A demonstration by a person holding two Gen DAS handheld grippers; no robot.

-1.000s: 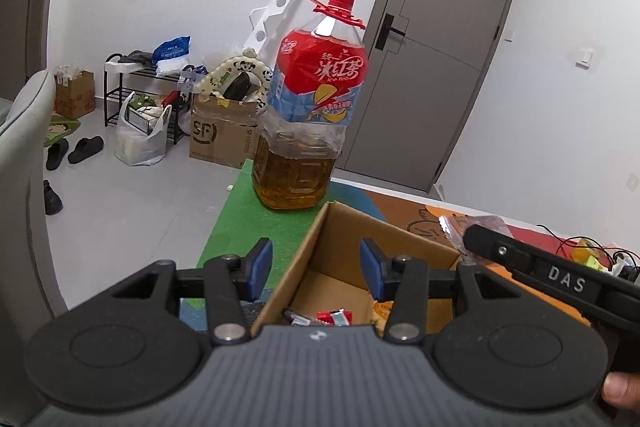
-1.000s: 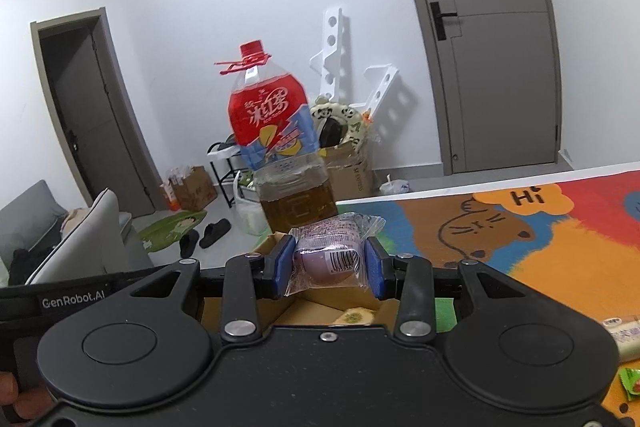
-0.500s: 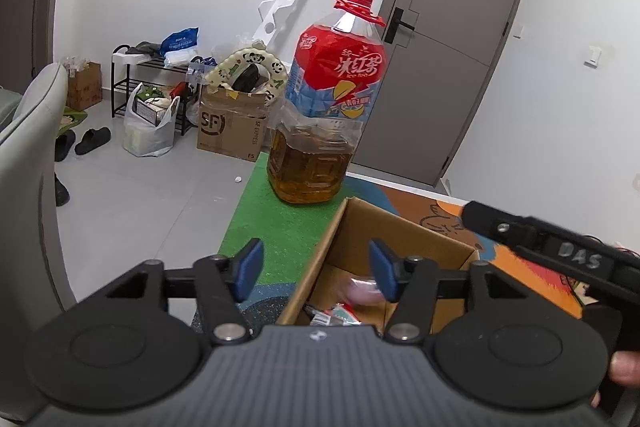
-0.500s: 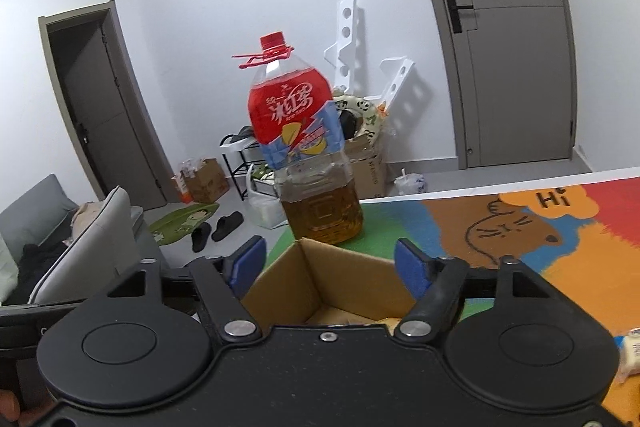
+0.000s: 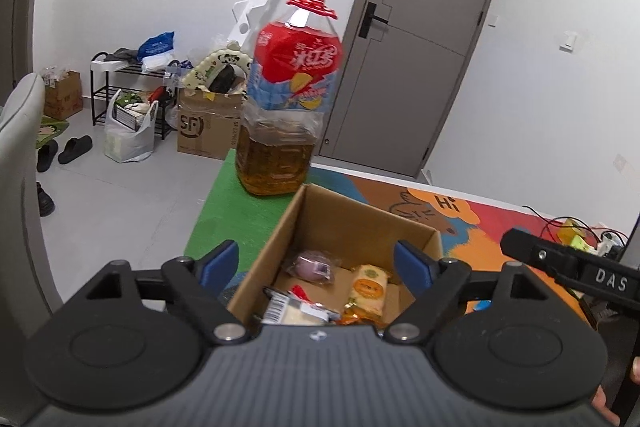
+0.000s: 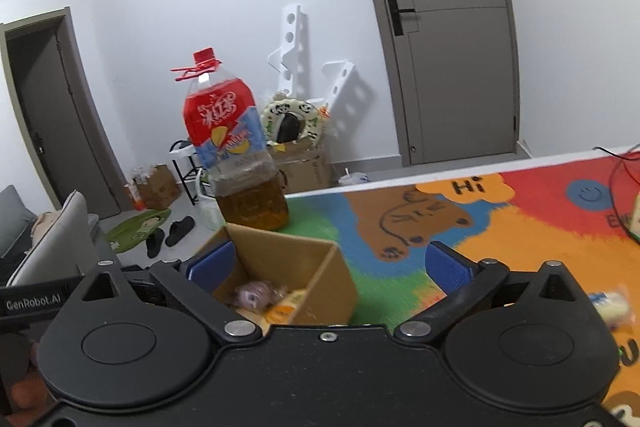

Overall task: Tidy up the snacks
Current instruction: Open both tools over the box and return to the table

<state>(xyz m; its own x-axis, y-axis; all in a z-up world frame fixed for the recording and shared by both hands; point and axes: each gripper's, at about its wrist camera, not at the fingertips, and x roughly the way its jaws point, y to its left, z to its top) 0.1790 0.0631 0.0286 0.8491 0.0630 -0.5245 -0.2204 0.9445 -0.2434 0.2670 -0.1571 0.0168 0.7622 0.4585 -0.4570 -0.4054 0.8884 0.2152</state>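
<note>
An open cardboard box stands on the colourful mat. Inside it lie a purple wrapped snack, a yellow packet and a red-and-white packet. My left gripper hangs over the box's near side, its jaws opening with nothing pressed between them. My right gripper hovers over the box's right wall, jaws opening wide and holding nothing. Another pale wrapped snack lies on the mat to the right.
A big iced-tea bottle stands just behind the box at the mat's far edge. Cables lie at the mat's right side. Beyond the table are floor, boxes, a shoe rack and a grey door.
The right gripper let go of the purple snack, which now lies in the box, and it shifted to the right. Both grippers' jaws spread wider. The left view now shows more of the box's inside.
</note>
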